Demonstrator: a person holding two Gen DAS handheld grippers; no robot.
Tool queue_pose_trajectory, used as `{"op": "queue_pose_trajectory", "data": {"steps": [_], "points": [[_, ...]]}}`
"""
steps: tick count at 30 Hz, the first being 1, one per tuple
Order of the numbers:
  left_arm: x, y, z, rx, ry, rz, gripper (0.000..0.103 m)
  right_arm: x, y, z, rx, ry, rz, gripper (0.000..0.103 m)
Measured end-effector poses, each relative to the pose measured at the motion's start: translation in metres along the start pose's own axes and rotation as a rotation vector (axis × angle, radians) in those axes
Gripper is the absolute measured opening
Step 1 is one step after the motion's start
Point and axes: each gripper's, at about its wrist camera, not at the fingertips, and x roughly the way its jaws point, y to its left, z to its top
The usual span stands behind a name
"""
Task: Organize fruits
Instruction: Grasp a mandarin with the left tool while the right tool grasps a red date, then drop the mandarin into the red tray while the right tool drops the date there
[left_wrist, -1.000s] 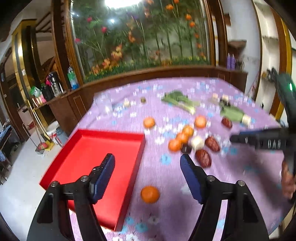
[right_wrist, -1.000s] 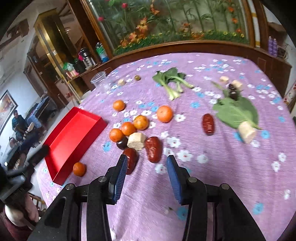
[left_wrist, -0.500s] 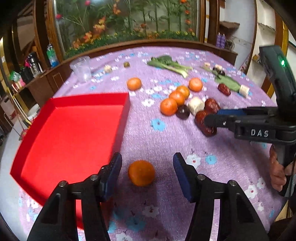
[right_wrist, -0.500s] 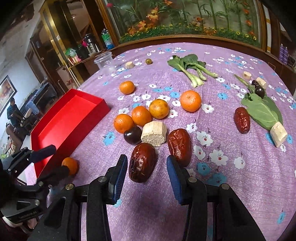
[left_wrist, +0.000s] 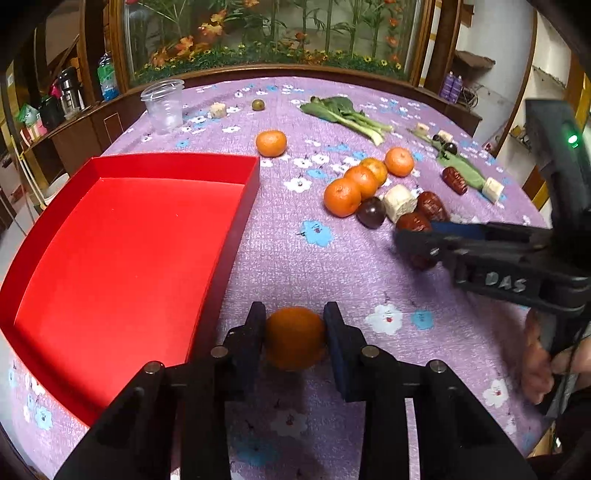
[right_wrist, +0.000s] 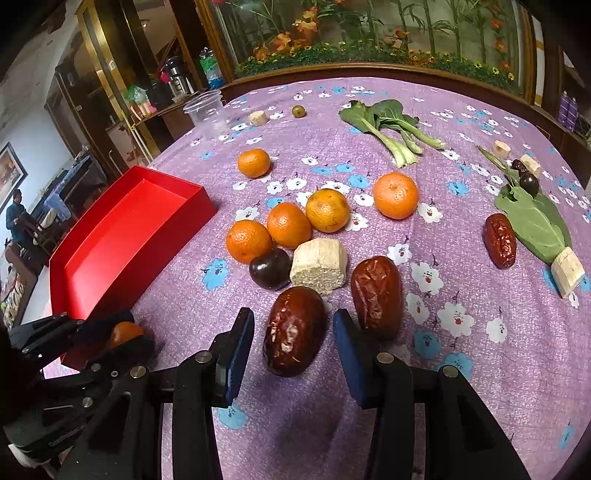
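Now my left gripper pinches the tangerine beside the red tray — its jaws have just been closing — while my right gripper straddles a date, untouched, for pickup.

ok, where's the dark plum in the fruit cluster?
Right wrist view, centre: dark plum sits below the nearest orange, touching the pale chunk on its right.

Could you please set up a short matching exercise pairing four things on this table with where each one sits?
Things:
1. mandarin
2. big date
3. plastic cup
4. red tray

Places:
A. far table edge
B. between the open right gripper fingers, untouched
C. clamped in the left gripper
D. left of the fruit, nothing in it

Pairs: 1-C, 2-B, 3-A, 4-D
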Motion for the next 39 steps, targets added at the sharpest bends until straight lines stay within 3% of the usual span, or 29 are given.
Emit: {"op": "queue_pose_trajectory", "data": {"steps": [2,3,10,14,19,24,27,34,35,38,39], "points": [[-0.005,-0.001,0.0,0.0,-0.012,0.0,0.031,0.002,0.001,-0.001,0.003,0.007,-0.004,0.047],[-0.01,0.0,0.001,-0.002,-0.021,-0.007,0.031,0.003,0.001,-0.002,0.008,0.008,-0.002,0.037],[-0.046,0.023,0.011,-0.054,-0.106,0.027,0.031,-0.021,0.013,-0.004,0.01,-0.042,0.018,0.036],[-0.065,0.063,0.017,-0.13,-0.16,0.089,0.031,-0.04,0.032,0.006,-0.005,-0.068,0.061,0.036],[-0.065,0.124,0.015,-0.233,-0.156,0.207,0.031,-0.041,0.071,0.025,-0.024,-0.05,0.155,0.036],[-0.054,0.169,0.012,-0.317,-0.128,0.267,0.031,-0.013,0.126,0.047,-0.05,0.011,0.27,0.036],[-0.044,0.184,0.012,-0.336,-0.111,0.273,0.032,0.017,0.162,0.054,-0.102,0.054,0.277,0.036],[-0.028,0.198,0.016,-0.338,-0.089,0.302,0.032,0.065,0.198,0.048,-0.144,0.123,0.248,0.037],[-0.027,0.199,0.017,-0.337,-0.089,0.304,0.035,0.068,0.2,0.047,-0.15,0.125,0.243,0.037],[-0.031,0.199,0.015,-0.326,-0.105,0.325,0.055,0.074,0.206,0.044,-0.162,0.124,0.232,0.037],[-0.034,0.198,0.014,-0.321,-0.111,0.332,0.056,0.074,0.208,0.043,-0.16,0.122,0.233,0.037]]}}
